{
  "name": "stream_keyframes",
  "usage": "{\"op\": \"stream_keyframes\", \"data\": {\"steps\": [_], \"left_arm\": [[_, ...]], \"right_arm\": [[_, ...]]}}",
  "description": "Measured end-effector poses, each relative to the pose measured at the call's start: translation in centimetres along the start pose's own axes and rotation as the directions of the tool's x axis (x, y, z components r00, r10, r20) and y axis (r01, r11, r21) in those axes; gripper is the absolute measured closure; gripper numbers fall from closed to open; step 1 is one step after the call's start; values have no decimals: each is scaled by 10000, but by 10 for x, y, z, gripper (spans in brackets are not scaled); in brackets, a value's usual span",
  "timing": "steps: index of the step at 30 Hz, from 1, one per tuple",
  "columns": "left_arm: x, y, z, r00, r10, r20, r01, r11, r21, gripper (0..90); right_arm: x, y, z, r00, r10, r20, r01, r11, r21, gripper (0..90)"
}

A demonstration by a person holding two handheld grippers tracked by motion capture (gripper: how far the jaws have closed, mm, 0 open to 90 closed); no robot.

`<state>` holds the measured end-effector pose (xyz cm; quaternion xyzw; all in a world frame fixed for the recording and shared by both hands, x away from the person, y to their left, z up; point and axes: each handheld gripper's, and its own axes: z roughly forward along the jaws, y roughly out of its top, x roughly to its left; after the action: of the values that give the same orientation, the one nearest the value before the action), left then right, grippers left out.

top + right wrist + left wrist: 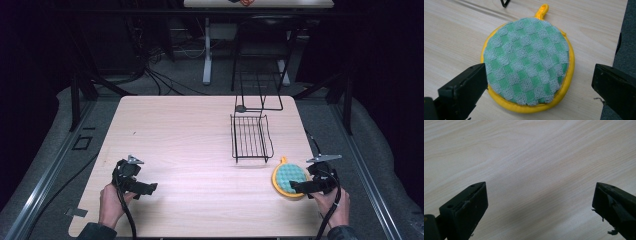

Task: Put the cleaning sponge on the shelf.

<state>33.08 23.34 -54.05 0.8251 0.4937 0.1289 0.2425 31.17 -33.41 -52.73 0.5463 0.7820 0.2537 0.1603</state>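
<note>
Barely started: right gripper (539, 82) hung wide open w/ pot holder (527, 60) lying ungrabbed between jaws, left gripper (540, 202) wide open, empty over bare table (529, 157).

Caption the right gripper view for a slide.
Open right gripper poised over a round green-checked pot holder with yellow rim, lying flat on the wooden table.

Overhead light hits my pale wood-grain table (190, 145) evenly; everything around it falls off to near black. High view soft and low-res. My left black two-jaw gripper (150, 189) throws a faint shadow beside it. Close views sharper: round green-checked, yellow-rimmed potholder (527, 62) weave crisp, jaw edges slightly blurred.
</note>
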Motion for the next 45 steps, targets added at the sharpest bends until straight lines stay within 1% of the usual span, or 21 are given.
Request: {"op": "stream_keyframes", "data": {"steps": [3,5,6,15,18,23,24,25,26,29,30,32,35,37,38,40,41,44,45], "left_arm": [[0,0,0,10000,28,62,-28,10000,41,2],[-1,0,0,9999,125,51,-125,9999,74,2],[-1,0,0,9999,89,56,-89,9999,86,2],[-2,0,1,9998,155,91,-157,9998,145,2],[-3,0,1,9997,205,92,-207,9996,202,2],[-3,0,1,9996,264,82,-266,9994,228,2],[-3,0,1,9996,262,90,-265,9993,248,2],[-3,0,1,9996,273,89,-276,9993,262,2],[-3,0,2,9996,274,81,-276,9993,250,2],[-3,0,1,9995,312,96,-315,9991,272,2],[-3,0,1,9995,310,92,-312,9992,250,2],[-3,0,1,9995,298,85,-300,9993,238,2],[-3,-1,1,9995,308,50,-309,9993,199,2],[-3,-1,1,9995,302,46,-303,9994,183,2],[-3,0,1,9995,313,73,-315,9993,223,2],[-3,-1,1,9995,312,69,-314,9992,241,2],[-4,0,1,9995,295,62,-296,9992,269,2],[-4,0,1,9995,320,39,-321,9990,308,2],[-4,-1,1,9995,314,39,-315,9990,308,4]], "right_arm": [[-2,1,3,10000,46,-66,-46,10000,49,0],[-3,2,8,9999,21,-139,-18,9998,195,0],[-3,2,9,9999,51,-161,-47,9997,232,0],[-1,8,16,9997,-56,-239,63,9996,274,0],[-2,9,19,9995,29,-299,-19,9994,333,22],[-2,9,22,9996,6,-279,5,9992,396,65],[-1,9,23,9998,-32,-196,41,9990,439,125],[-1,9,24,9998,-90,-183,99,9987,502,143],[-1,9,24,9998,-90,-183,99,9987,502,143],[-2,7,26,9992,81,-384,-58,9982,604,161],[-2,7,26,9992,81,-384,-58,9982,604,161],[-3,6,27,9988,235,-441,-206,9977,653,166],[-3,5,27,9985,350,-415,-324,9975,622,183],[-3,4,27,9986,343,-402,-320,9979,568,190],[-3,3,28,9980,450,-441,-427,9977,525,205],[-4,2,27,9978,462,-471,-438,9978,506,218],[-5,1,28,9961,712,-513,-689,9966,453,235],[-6,1,27,9957,760,-538,-732,9960,508,251],[-5,1,28,9955,813,-483,-787,9954,545,256]]}}
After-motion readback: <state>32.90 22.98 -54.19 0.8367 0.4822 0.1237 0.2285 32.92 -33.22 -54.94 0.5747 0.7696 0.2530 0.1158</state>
